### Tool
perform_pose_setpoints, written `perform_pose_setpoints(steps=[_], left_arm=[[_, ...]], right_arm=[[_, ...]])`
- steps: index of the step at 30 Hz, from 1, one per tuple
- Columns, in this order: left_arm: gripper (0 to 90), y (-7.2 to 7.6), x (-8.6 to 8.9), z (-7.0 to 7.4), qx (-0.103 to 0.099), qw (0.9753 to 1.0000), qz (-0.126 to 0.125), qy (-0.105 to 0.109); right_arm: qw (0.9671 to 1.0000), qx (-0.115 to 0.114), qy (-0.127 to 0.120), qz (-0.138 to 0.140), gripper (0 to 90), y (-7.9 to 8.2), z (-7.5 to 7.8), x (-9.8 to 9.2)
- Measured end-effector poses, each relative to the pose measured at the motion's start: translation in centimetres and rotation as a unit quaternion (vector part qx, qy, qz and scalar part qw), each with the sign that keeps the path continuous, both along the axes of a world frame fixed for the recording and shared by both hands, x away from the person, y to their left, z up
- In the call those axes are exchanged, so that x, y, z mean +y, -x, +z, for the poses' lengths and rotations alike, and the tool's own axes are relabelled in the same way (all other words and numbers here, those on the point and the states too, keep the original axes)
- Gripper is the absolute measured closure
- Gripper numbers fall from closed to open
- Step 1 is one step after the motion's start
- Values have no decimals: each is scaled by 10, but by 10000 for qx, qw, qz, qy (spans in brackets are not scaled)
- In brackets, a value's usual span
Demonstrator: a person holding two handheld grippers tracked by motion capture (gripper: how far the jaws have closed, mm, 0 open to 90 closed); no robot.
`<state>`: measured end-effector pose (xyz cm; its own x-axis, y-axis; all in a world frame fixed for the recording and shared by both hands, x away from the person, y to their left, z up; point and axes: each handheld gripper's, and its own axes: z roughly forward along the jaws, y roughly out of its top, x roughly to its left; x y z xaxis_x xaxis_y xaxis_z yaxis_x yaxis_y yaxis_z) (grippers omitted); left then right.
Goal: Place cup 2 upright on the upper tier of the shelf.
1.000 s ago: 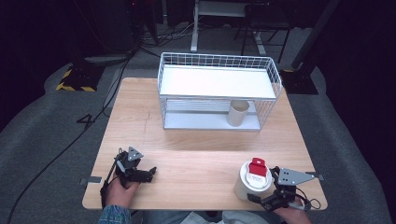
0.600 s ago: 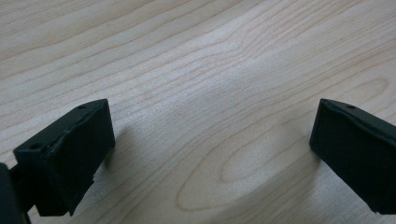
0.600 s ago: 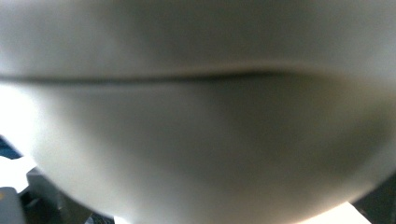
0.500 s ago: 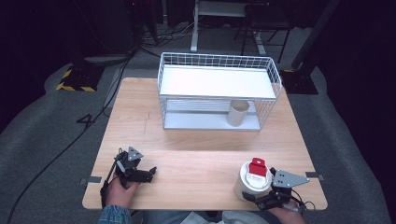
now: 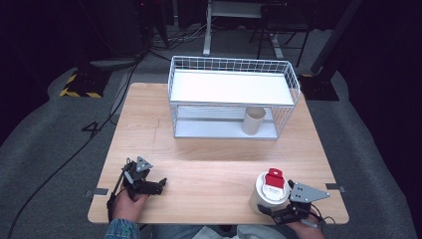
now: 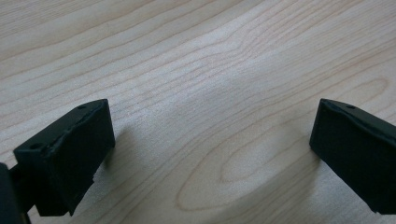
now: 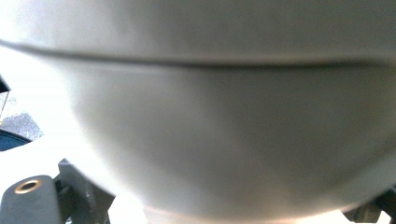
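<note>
The right gripper sits at the near right corner of the table, its grey 3-cornered plate flat on top and its cable trailing off the edge. Right against it, on its far left side, stands the tub: a round, off-white container with smooth walls and a red tab on its lid. In the right gripper view the tub bulges as a smooth, pale grey curve with 1 thin dark seam running across near the top, and the picture is blurred. The jaws reach either side of the tub's base, but I cannot tell whether they press on it or stand off it.

The left gripper lies low at the near left of the table, well apart from the tub, held by a hand. Its 2 black, blocky jaws stand wide apart with nothing between them, just above pale wood with wavy, looping grain.

Far ahead of both grippers stands a white wire rack with 2 flat shelves. A plain cardboard-coloured cup stands upright on its lower shelf, toward the right.
</note>
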<state>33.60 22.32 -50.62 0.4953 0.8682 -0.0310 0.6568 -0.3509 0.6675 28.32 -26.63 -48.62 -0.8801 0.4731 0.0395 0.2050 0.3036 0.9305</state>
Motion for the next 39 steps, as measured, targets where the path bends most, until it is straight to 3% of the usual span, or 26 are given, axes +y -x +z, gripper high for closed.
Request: perform_pose_setpoints(steps=[24,39], left_arm=[[4,0,0,0,1,10000,3,3],[4,0,0,0,1,10000,3,1]], right_arm=[[9999,-11,130,33,122,1,4,1],[9998,-89,155,101,123,-4,30,6]])
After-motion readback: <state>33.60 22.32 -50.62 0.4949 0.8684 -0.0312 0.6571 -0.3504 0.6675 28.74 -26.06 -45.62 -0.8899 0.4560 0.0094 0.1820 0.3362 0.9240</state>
